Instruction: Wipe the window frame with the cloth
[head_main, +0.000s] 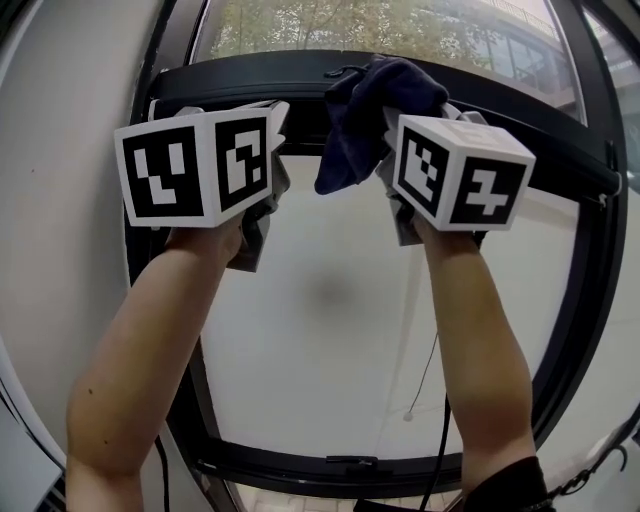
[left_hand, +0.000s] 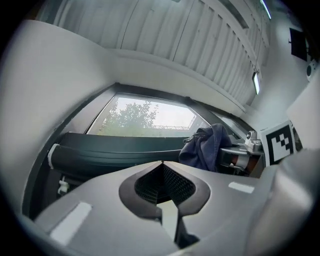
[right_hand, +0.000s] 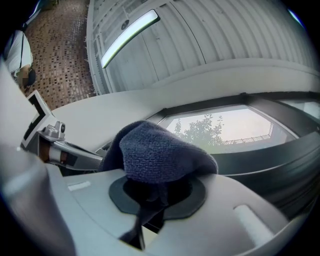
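Note:
A dark blue cloth (head_main: 365, 110) is bunched up against the black top bar of the window frame (head_main: 250, 78). My right gripper (head_main: 388, 135) is shut on it. In the right gripper view the cloth (right_hand: 160, 152) lies heaped over the jaws and hides their tips, with the right gripper (right_hand: 159, 181) beneath it. My left gripper (head_main: 279, 120) is held up beside it at the same bar, to the cloth's left. In the left gripper view the left gripper (left_hand: 161, 163) is shut with nothing in it. The cloth (left_hand: 205, 146) hangs to its right, and the dark frame bar (left_hand: 110, 150) runs just beyond.
The window's black frame runs down both sides to a bottom rail (head_main: 330, 465). A thin cord with a white pull (head_main: 408, 415) and a black cable (head_main: 441, 450) hang in front of the pale lower pane. White wall (head_main: 60, 200) lies to the left.

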